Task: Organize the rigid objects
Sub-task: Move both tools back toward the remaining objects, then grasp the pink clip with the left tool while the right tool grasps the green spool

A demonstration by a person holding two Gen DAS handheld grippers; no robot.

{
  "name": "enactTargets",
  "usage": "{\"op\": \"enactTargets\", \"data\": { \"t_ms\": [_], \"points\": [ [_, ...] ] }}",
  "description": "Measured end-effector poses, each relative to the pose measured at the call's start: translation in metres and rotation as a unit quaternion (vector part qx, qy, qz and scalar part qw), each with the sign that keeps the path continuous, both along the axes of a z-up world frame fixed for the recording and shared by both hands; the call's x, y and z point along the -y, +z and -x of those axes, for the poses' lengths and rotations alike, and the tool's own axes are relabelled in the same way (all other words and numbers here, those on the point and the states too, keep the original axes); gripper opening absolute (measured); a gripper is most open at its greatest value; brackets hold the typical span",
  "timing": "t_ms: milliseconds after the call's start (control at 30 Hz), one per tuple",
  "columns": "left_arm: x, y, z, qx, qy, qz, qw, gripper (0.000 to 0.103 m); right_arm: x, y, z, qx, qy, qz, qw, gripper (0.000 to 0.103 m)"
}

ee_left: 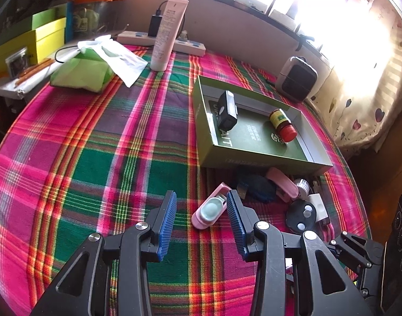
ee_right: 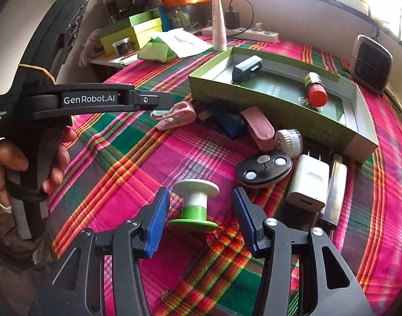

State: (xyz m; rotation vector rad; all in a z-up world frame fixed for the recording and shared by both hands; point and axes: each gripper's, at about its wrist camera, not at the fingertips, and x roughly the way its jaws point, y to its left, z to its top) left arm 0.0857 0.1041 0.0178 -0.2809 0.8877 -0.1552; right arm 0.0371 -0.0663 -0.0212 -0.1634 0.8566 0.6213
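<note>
With both claws released, we set our right gripper (ee_right: 201, 218) square around the white-and-green spool (ee_right: 194, 205), upright just in front of the green box (ee_right: 280, 100), and our left gripper (ee_left: 201, 221) around the pink case (ee_left: 208, 212) near that box's front wall, before squeezing either.

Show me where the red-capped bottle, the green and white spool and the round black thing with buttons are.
red-capped bottle (ee_left: 283, 125): left wrist view, on its yellow label.
green and white spool (ee_right: 194, 205): right wrist view, on its middle stem.
round black thing with buttons (ee_right: 264, 169): right wrist view, on its black top face.
</note>
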Motion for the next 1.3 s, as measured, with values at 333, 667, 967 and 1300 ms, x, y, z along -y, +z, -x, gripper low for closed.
{"op": "enactTargets", "data": {
  "t_ms": [333,667,967,1300],
  "points": [
    [0.004,-0.002,-0.003,-0.003,-0.011,0.004,0.9999,0.041,0.0,-0.001,0.001,0.019,-0.005,0.019,1.0,0.035],
    [0.017,-0.005,-0.008,-0.01,-0.029,-0.018,0.9994,0.042,0.007,0.003,0.004,0.023,-0.013,0.006,1.0,0.035],
    [0.029,-0.008,-0.015,-0.008,-0.047,-0.067,0.9966,0.042,0.017,0.006,0.004,0.013,-0.018,-0.015,1.0,0.035],
    [0.036,-0.009,-0.014,0.003,-0.052,-0.102,0.9934,0.042,0.021,0.007,0.003,0.009,-0.02,-0.026,0.999,0.035]
  ]
}}
